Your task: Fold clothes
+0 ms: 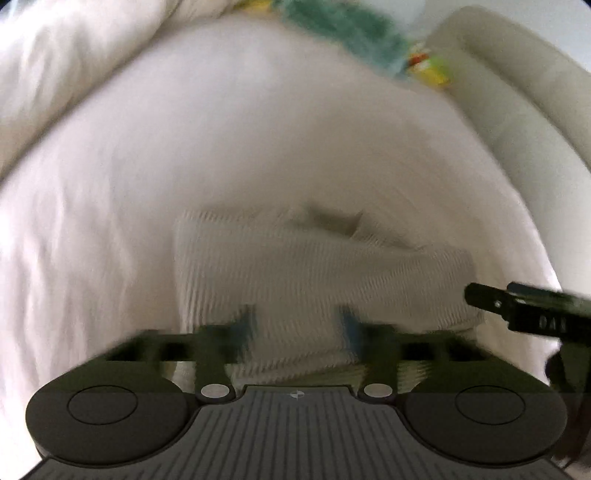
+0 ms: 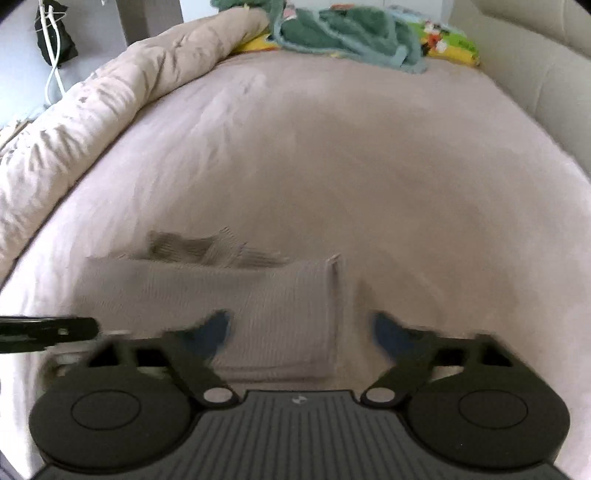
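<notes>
A pale ribbed knit garment (image 1: pixel 295 266) lies folded on the bed sheet (image 1: pixel 258 129), blurred in the left wrist view. It also shows in the right wrist view (image 2: pixel 258 295), with a darker bunched part at its far edge. My left gripper (image 1: pixel 299 328) is open, its blue-padded fingers spread over the garment's near part. My right gripper (image 2: pixel 301 332) is open wide over the garment's right edge; it also shows in the left wrist view (image 1: pixel 524 306). The left gripper's tip shows at the left of the right wrist view (image 2: pixel 48 332).
A rumpled beige duvet (image 2: pixel 110 96) lies along the left of the bed. A green towel (image 2: pixel 351 33) and a colourful printed pillow (image 2: pixel 450 44) lie at the far end. A cream padded headboard (image 2: pixel 546 74) runs along the right. A white cable (image 2: pixel 53 55) hangs far left.
</notes>
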The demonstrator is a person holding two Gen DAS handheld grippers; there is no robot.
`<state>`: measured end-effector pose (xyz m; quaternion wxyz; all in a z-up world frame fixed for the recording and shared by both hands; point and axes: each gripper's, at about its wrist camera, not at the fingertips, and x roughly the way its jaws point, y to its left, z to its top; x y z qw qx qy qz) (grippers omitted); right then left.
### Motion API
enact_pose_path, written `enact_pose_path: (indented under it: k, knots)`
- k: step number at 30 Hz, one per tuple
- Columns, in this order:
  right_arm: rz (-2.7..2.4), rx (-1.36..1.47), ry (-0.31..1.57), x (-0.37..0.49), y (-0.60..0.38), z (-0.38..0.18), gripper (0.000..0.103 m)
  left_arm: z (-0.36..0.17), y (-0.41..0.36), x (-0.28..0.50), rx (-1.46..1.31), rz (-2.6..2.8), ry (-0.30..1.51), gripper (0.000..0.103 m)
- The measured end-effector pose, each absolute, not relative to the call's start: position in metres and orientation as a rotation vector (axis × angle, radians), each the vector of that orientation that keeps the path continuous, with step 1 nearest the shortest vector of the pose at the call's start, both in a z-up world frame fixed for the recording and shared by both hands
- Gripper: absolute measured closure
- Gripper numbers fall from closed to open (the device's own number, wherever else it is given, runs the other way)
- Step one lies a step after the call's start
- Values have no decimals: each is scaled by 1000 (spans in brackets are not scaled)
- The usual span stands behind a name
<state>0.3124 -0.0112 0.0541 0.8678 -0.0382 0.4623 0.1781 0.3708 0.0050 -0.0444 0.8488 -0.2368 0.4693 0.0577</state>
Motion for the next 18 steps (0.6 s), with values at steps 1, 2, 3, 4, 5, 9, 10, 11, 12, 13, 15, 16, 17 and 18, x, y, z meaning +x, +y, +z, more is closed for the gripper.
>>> enact_pose_path:
  k: [1, 2, 3, 4, 5, 9, 10, 11, 12, 13, 15, 16, 17, 18]
  knots:
    - [375, -51, 1000, 308, -7, 50, 46, -48, 8, 371, -523, 138, 1016, 72]
    - [370, -30, 1033, 305, -5, 44, 47, -51, 9, 370, -542, 151, 1041, 74]
    - [371, -13, 1075, 302, -2, 36, 46, -53, 8, 369, -542, 152, 1061, 74]
    - [374, 0, 1114, 298, 2, 26, 46, -56, 5, 368, -527, 142, 1080, 73]
    - [377, 12, 1152, 294, 5, 17, 44, -57, 2, 368, -508, 131, 1096, 70]
    - [385, 62, 1229, 293, 17, -7, 5, -58, -4, 380, -467, 18, 1138, 27]
    - [389, 62, 1237, 294, 21, -10, 3, -58, -4, 382, -478, 4, 1146, 22]
    - [393, 59, 1246, 296, 25, -12, 0, -59, -3, 384, -490, -2, 1155, 22]
    - [393, 34, 1257, 297, 28, -12, 0, -61, -2, 386, -505, 0, 1165, 17]
    - [393, 8, 1268, 299, 32, -13, 0, -62, -1, 389, -520, -13, 1170, 13]
    - [393, -42, 1289, 301, 38, -14, 0, -62, -4, 392, -511, -25, 1181, 9]
    - [395, -53, 1291, 302, 39, -14, 0, -62, -7, 393, -487, -23, 1185, 9]
    - [398, -65, 1293, 302, 41, -14, 0, -62, -11, 393, -463, -20, 1184, 8]
    - [401, -76, 1294, 303, 42, -14, 0, -62, -15, 393, -445, -17, 1184, 7]
